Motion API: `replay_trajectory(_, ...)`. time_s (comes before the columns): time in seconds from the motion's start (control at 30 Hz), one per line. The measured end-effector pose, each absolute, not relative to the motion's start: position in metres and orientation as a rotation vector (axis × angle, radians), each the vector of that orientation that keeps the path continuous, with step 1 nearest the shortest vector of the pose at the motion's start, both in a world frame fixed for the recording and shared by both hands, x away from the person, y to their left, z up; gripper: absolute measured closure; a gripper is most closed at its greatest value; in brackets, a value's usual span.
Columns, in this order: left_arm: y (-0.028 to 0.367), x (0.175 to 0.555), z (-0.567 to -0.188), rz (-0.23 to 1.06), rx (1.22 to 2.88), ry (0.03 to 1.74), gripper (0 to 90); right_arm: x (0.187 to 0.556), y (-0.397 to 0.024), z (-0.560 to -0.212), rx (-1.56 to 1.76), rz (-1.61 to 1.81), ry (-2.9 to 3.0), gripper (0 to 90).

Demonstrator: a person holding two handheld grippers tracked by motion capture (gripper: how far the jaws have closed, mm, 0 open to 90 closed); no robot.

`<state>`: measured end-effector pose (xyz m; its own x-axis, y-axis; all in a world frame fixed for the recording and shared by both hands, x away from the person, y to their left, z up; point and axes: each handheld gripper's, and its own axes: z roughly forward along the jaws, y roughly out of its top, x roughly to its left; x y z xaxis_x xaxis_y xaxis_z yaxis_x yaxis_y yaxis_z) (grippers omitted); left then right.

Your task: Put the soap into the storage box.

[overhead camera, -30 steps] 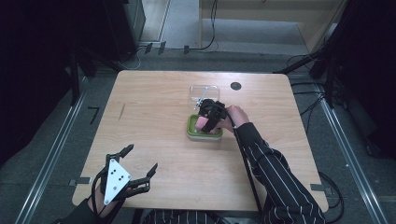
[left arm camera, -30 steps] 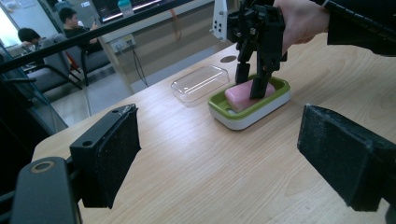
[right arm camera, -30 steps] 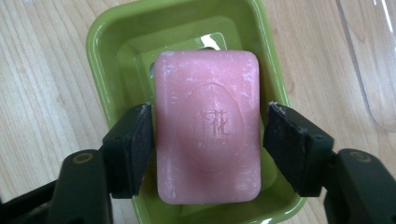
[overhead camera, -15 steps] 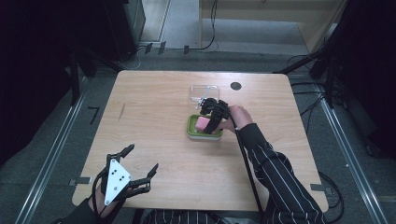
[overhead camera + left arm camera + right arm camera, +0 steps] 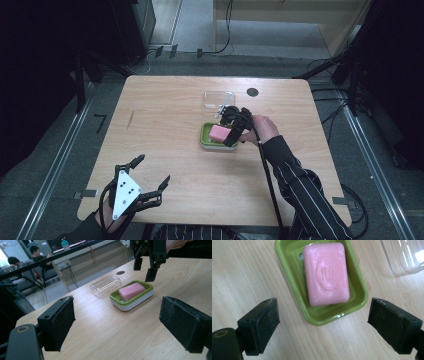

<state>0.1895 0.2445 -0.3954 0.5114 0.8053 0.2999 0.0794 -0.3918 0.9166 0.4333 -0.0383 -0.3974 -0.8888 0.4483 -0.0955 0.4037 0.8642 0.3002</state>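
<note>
So the left gripper [image 5: 150,176] is hanging over the table's [image 5: 165,125] near-left corner, jaws spread, gripping nothing. Mid-table, the pink soap bar [image 5: 219,133] is lying flat in the green soap dish [image 5: 205,136], long axis running roughly left-right. The clear lid [image 5: 218,98] is sitting just beyond it. The right gripper [image 5: 237,127] is hovering above the dish, jaws having just been opening, nothing between them.

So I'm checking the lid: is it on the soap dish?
No, the clear lid lies on the table beside the green dish.
</note>
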Motion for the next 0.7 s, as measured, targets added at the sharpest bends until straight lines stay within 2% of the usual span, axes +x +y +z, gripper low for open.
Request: replay_trajectory(0.7, 0.244, 0.190, -0.395, 0.960, 1.810, 0.736, 13.3, 0.403, -0.069, -0.394, 0.827, 0.231, 2.833, 8.4)
